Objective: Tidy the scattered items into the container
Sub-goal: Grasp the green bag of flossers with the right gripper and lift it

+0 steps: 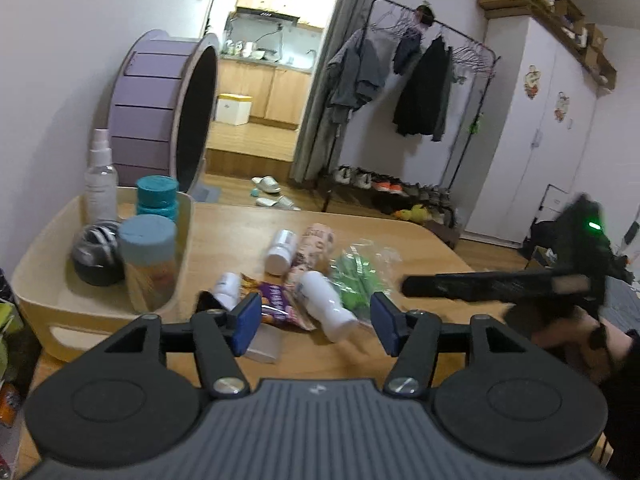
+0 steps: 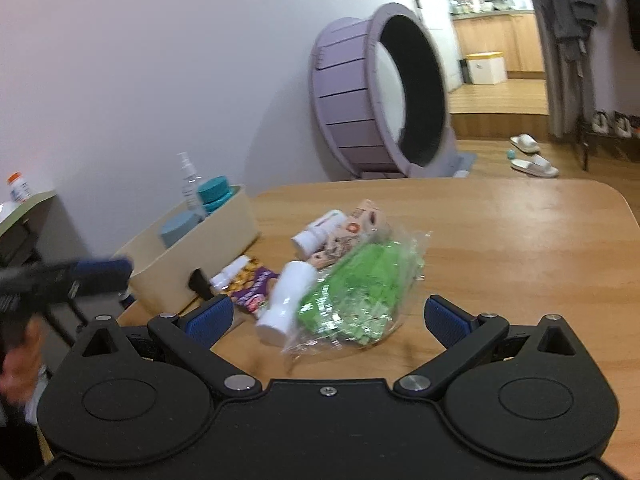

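The left gripper (image 1: 314,322) has its blue ribbed pads apart over a smooth wooden table (image 1: 400,236) with rounded corners; the right gripper (image 2: 328,320) is wide apart too. Between them lie white bottles (image 2: 284,306), a crinkly green bag (image 2: 356,292) and a purple packet (image 1: 280,304), labels unreadable. The beige container (image 1: 36,292) is just beside.

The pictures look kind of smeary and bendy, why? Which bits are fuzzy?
Left wrist view: the right gripper is streaked with motion blur, and the jars in the container look soft. Right wrist view: the left gripper is a dark smear, and the green bag is slightly fuzzy. Both views: the fisheye lens bends the table edge and darkens the corners.
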The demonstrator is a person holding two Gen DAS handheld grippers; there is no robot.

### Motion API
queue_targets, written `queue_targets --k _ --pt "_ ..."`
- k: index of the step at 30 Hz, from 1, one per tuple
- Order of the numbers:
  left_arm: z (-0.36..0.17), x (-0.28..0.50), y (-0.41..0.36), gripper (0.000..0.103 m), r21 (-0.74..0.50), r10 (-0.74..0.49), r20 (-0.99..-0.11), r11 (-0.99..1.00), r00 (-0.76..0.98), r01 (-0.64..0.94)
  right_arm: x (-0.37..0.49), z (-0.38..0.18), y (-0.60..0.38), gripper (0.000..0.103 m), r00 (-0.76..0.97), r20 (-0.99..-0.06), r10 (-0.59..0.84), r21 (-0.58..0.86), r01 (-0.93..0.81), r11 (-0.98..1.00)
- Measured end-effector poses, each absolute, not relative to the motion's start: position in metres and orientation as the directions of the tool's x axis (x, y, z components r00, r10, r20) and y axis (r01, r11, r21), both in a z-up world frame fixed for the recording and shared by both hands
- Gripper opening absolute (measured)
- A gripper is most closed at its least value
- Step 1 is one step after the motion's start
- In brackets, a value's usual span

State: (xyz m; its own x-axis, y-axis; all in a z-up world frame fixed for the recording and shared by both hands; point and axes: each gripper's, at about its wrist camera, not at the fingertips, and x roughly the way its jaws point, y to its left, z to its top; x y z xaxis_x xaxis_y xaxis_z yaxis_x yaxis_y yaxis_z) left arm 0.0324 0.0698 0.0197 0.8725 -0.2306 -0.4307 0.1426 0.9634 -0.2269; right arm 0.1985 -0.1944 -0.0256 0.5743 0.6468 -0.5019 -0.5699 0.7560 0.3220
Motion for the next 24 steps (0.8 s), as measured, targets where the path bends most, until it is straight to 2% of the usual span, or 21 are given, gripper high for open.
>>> queue_targets --k 5,7,14,15,16,19,24 --pt "0.009 0.029 0.066 0.059 -0.239 -0.259 -0.400 0.956 0.879 0.173 0.218 -0.042 -0.191 0.099 0.579 -0.513 0.634 0.379 -0.510 0.772" --pt "0.007 0.026 0.063 0.059 -0.237 -0.264 -0.390 0.954 0.882 0.181 0.224 -0.048 -0.187 0.093 0.577 -0.522 0.628 0.381 -0.501 0.777" --pt "0.010 0.021 0.063 0.059 -0.230 -0.259 -0.365 0.956 0.894 0.183 0.228 -0.063 -0.173 0.085 0.585 -0.537 0.608 0.349 -0.503 0.791" --pt "0.010 0.021 0.063 0.059 -0.231 -0.259 -0.365 0.956 0.894 0.183 0.227 -0.063 -0.173 0.082 0.588 -0.531 0.610 0.345 -0.507 0.790" --pt "0.010 0.021 0.063 0.059 -0.231 -0.258 -0.365 0.956 0.895 0.181 0.227 -0.063 -0.173 0.071 0.587 -0.525 0.616 0.347 -0.513 0.785" --pt "0.009 0.021 0.065 0.059 -0.230 -0.252 -0.371 0.958 0.894 0.174 0.227 -0.062 -0.177 0.050 0.571 -0.519 0.636 0.365 -0.525 0.769" --pt "0.007 0.021 0.067 0.059 -0.229 -0.243 -0.380 0.960 0.893 0.164 0.227 -0.058 -0.185 0.028 0.544 -0.511 0.666 0.400 -0.535 0.744"
